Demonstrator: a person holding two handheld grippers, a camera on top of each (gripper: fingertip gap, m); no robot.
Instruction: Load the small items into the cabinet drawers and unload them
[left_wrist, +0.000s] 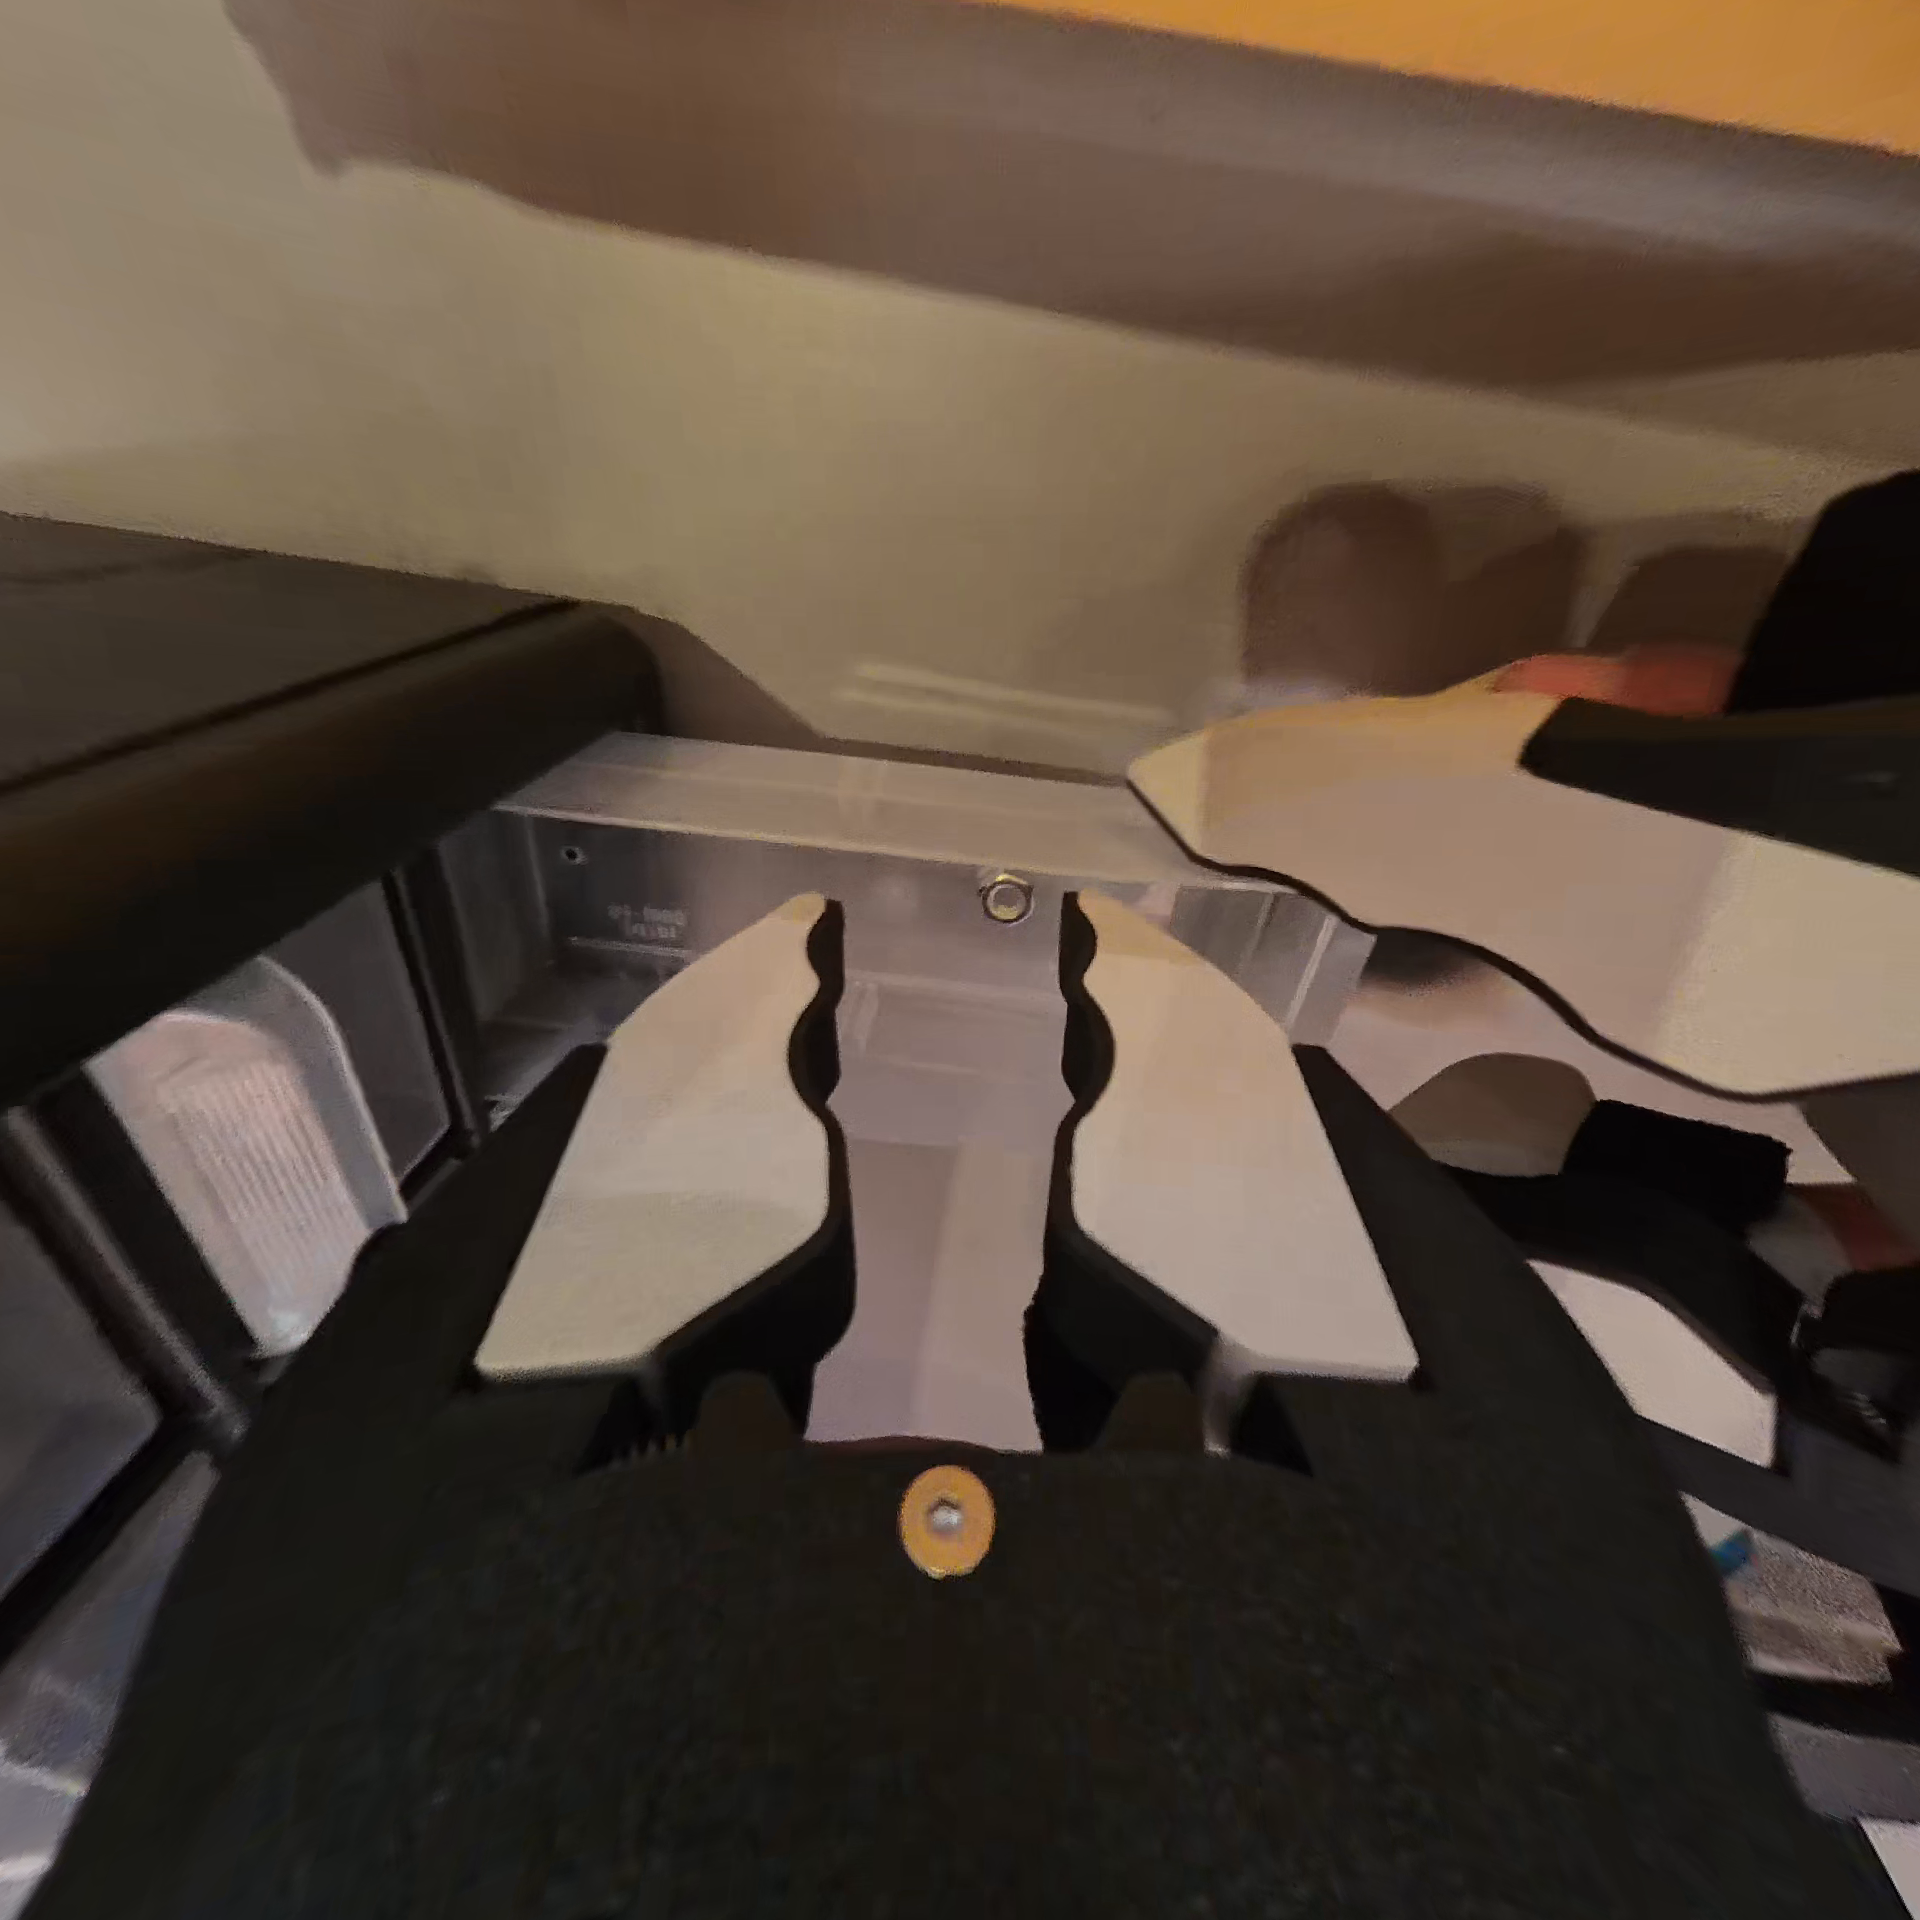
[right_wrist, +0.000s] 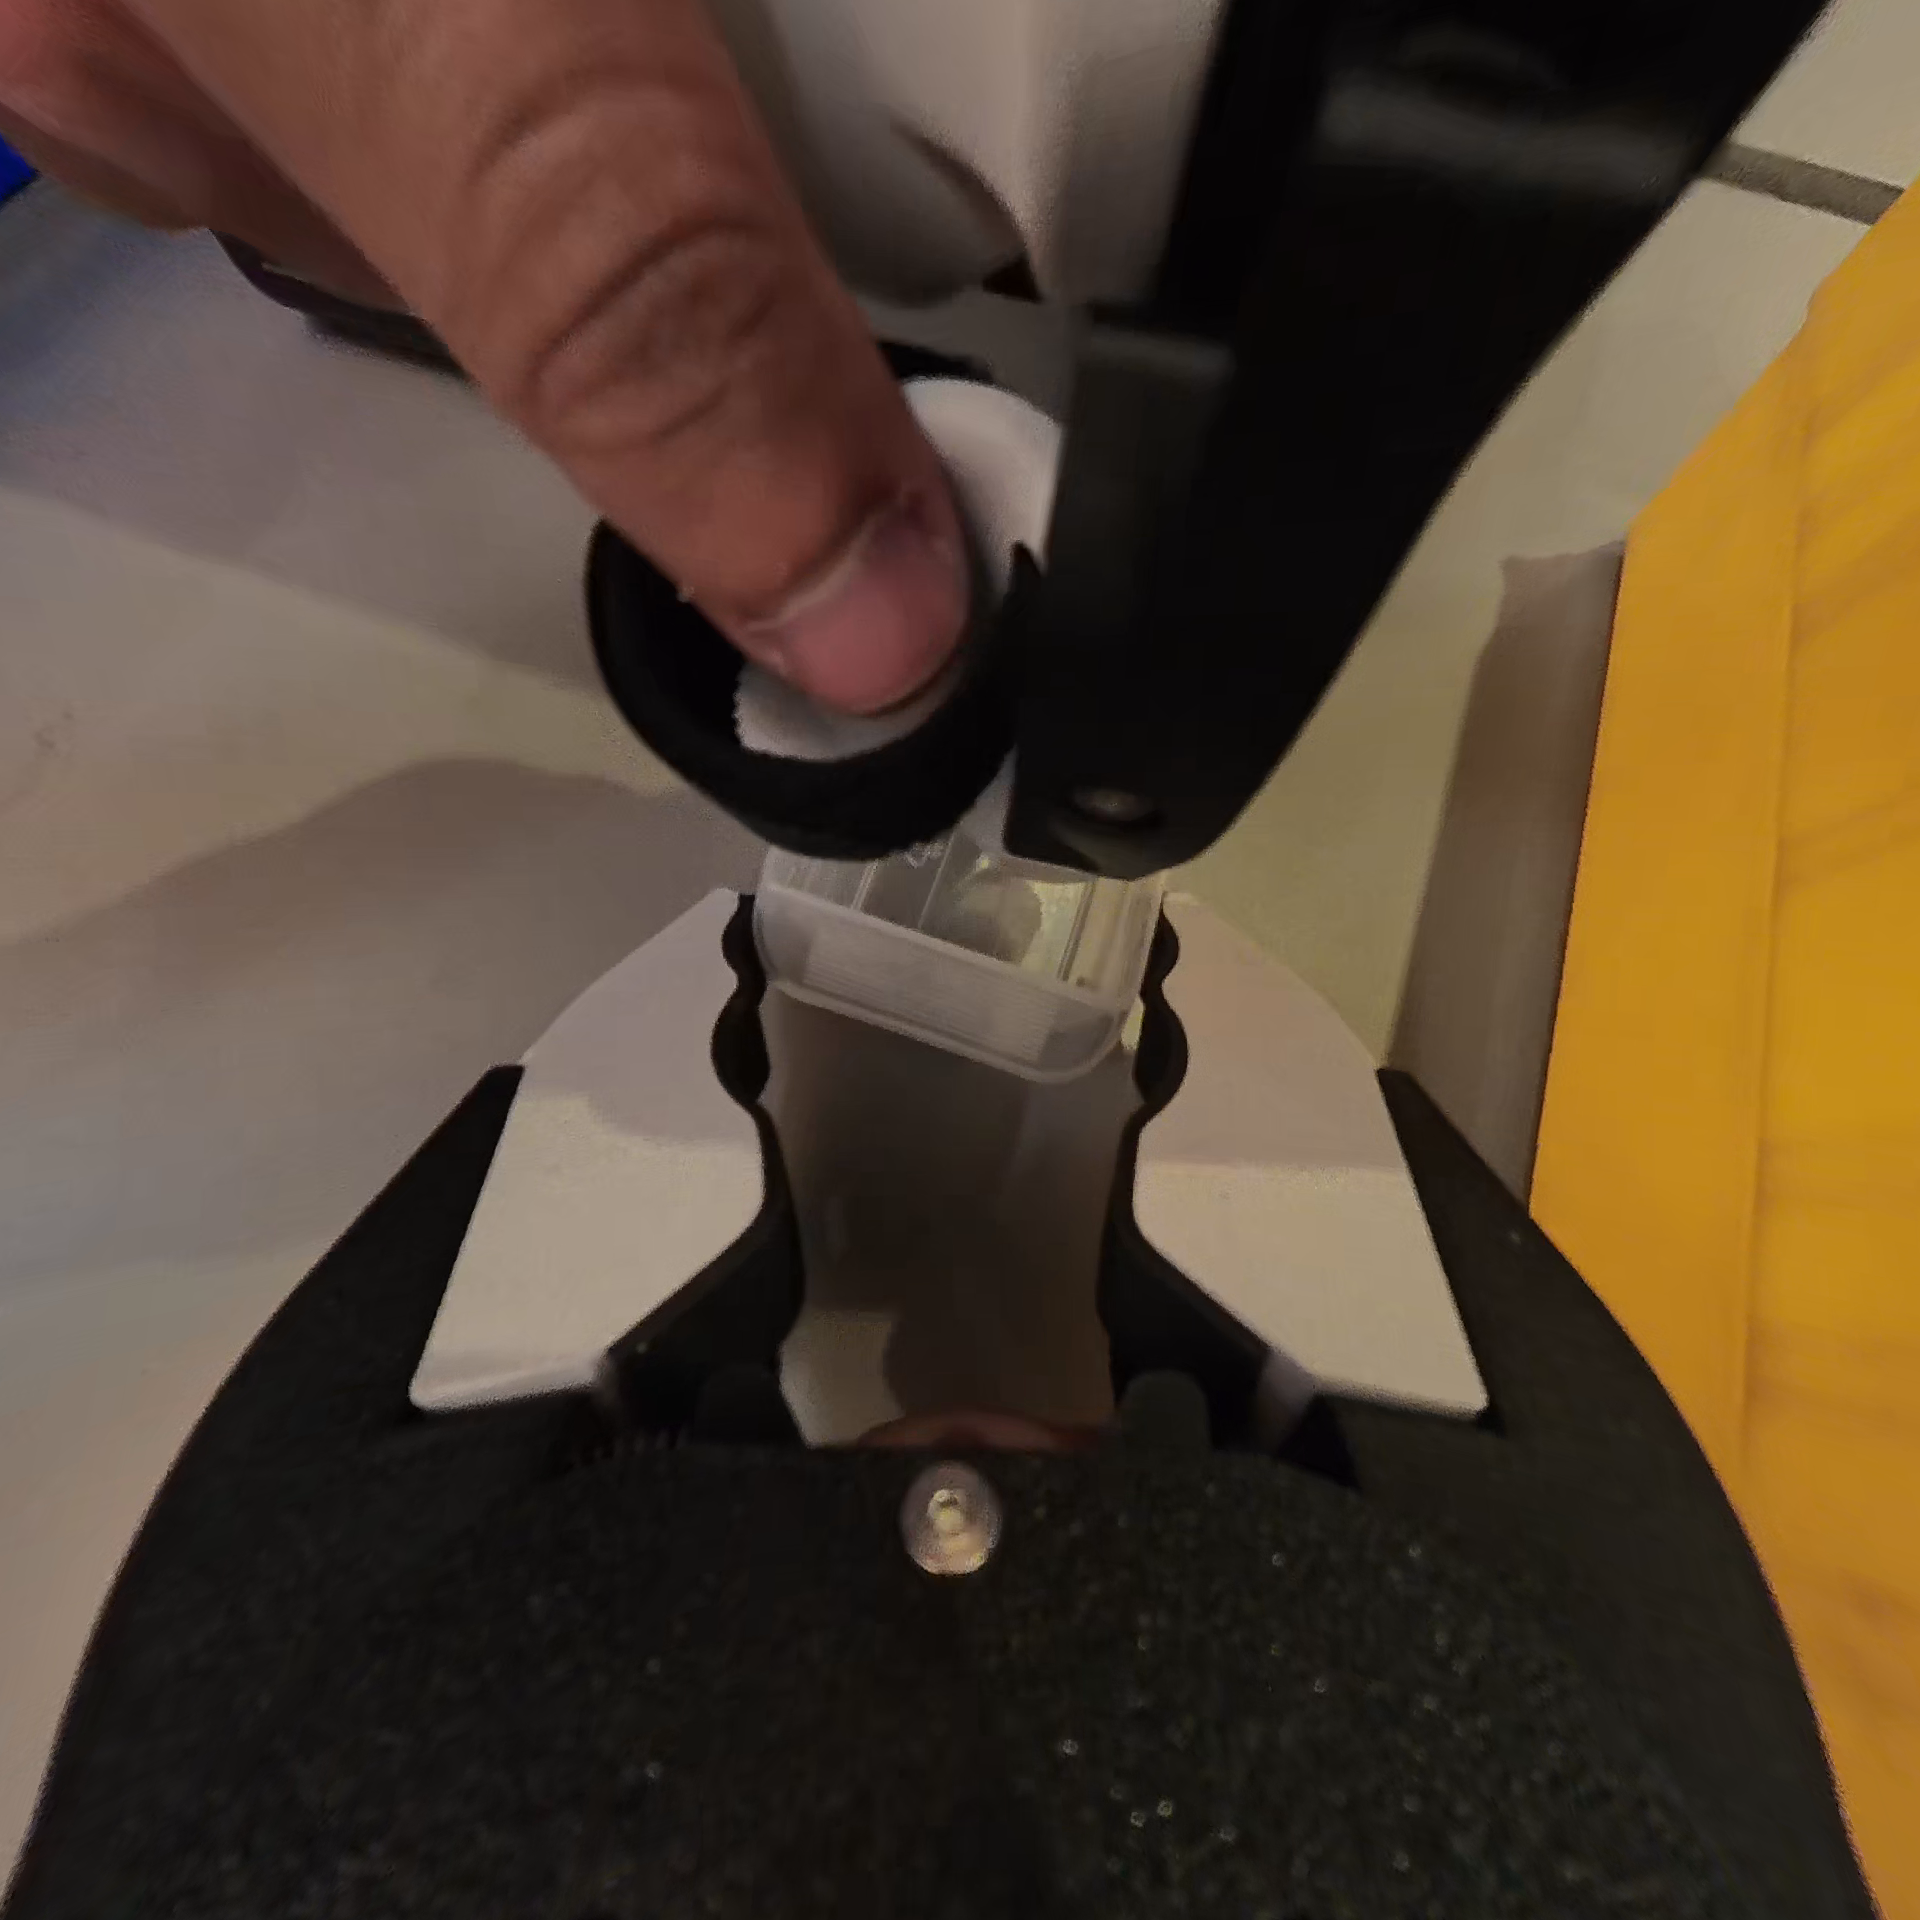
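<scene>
A clear plastic drawer (left_wrist: 831, 821) stands pulled out of the black cabinet (left_wrist: 260, 727). My left gripper (left_wrist: 948, 914) is open and empty, its tips just over the drawer's inside. A small metal ring (left_wrist: 1003, 899) lies in the drawer beyond the tips. My right gripper (right_wrist: 951, 920) is shut on the drawer's ribbed front end (right_wrist: 935, 987). One of its fingers (left_wrist: 1507, 883) reaches in from the right in the left wrist view.
Another clear drawer front (left_wrist: 249, 1164) sits shut in the cabinet at the lower left. A person's thumb (right_wrist: 727, 416) rests in a black ring (right_wrist: 675, 717) on the left tool's black body (right_wrist: 1226, 468), above the drawer. A yellow surface (right_wrist: 1766, 1039) stands at the right, beside the white table (right_wrist: 260, 935).
</scene>
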